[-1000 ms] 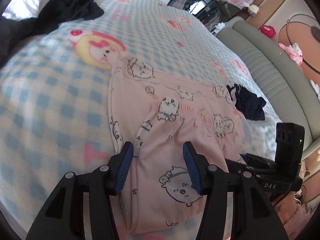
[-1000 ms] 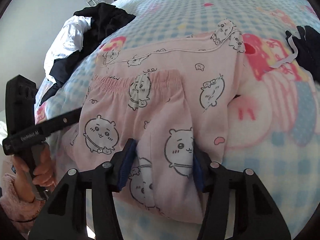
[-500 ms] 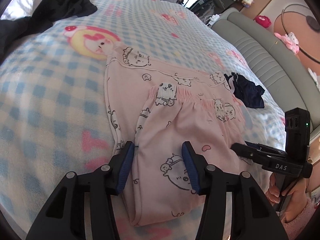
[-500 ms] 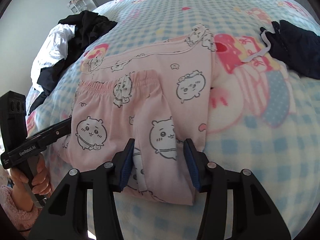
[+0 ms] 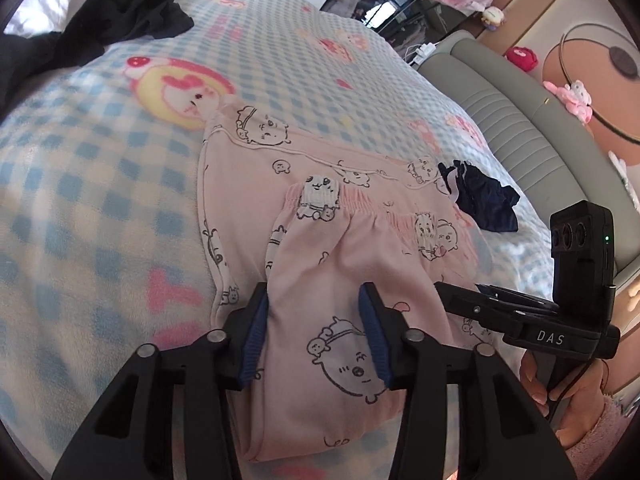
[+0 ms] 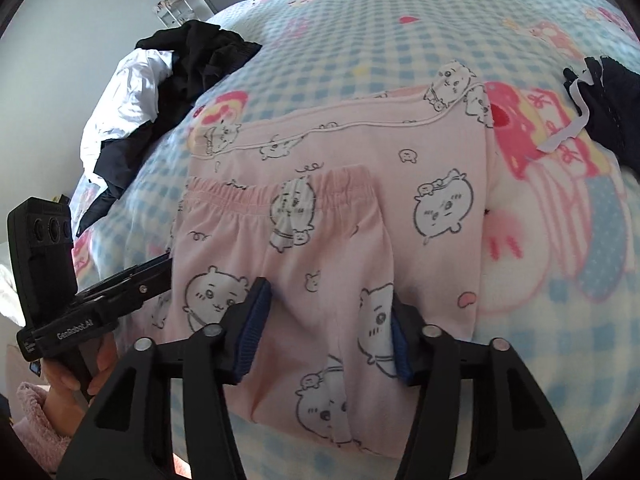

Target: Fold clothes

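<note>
Pink pajama set [image 5: 320, 264], soft printed cotton, folded on fleecy checkered blanket [image 5: 100, 200], left gripper [image 5: 316, 322] and right gripper [image 6: 326, 322] both spread wide

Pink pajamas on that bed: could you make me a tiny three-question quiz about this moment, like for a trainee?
1. True or false: both tools have their blue pads spread apart over the pink pajamas.
2. Which garment lies past the pajamas' far corner, toward the grey headboard? A) white towel B) dark navy garment C) red sock
3. Fill in: the elastic waistband belongs to the folded piece that lies ___ the larger pink piece.

Key:
1. True: the left tool and the right tool are both open, fabric between their pads.
2. B
3. on top of
</note>
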The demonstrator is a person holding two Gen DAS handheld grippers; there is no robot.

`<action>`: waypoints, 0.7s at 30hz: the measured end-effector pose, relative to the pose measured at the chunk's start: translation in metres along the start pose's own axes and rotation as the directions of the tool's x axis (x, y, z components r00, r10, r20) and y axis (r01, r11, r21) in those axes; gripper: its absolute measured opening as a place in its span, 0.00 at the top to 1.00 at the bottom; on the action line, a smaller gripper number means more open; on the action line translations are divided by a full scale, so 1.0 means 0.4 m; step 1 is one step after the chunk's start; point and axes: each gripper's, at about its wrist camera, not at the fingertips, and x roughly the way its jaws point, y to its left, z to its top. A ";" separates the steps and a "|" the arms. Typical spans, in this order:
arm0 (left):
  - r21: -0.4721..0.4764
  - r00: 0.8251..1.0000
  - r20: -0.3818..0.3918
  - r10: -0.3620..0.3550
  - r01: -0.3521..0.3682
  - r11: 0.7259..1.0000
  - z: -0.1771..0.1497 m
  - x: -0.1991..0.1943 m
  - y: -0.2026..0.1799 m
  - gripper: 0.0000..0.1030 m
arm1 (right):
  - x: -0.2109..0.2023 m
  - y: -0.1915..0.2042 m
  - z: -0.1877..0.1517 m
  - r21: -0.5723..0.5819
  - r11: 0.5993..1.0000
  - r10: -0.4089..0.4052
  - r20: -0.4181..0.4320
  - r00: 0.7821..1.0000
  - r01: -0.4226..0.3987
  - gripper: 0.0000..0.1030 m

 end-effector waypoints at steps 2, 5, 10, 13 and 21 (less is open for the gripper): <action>-0.026 0.996 0.037 -0.084 0.085 0.996 0.003 -0.013 -0.005 0.66 | -0.016 0.018 -0.011 -0.024 1.000 -0.007 0.034 0.999 0.008 0.71; -0.024 1.000 0.010 -0.021 0.021 0.999 0.006 0.018 -0.005 0.62 | -0.006 -0.002 -0.023 -0.018 1.000 -0.005 0.026 1.000 0.005 0.72; 0.027 0.997 -0.042 0.064 -0.063 0.998 -0.006 0.054 -0.025 0.64 | 0.019 -0.030 -0.028 0.009 0.999 0.037 -0.018 0.999 -0.037 0.66; 0.038 0.998 -0.055 0.013 -0.011 0.999 0.001 0.027 -0.050 0.83 | -0.002 -0.003 -0.020 -0.053 0.999 -0.005 -0.003 1.000 0.004 0.84; 0.112 0.997 0.063 0.036 -0.043 0.993 0.109 -0.035 -0.105 0.91 | -0.132 0.051 0.082 -0.127 0.991 0.056 0.160 0.986 -0.035 0.93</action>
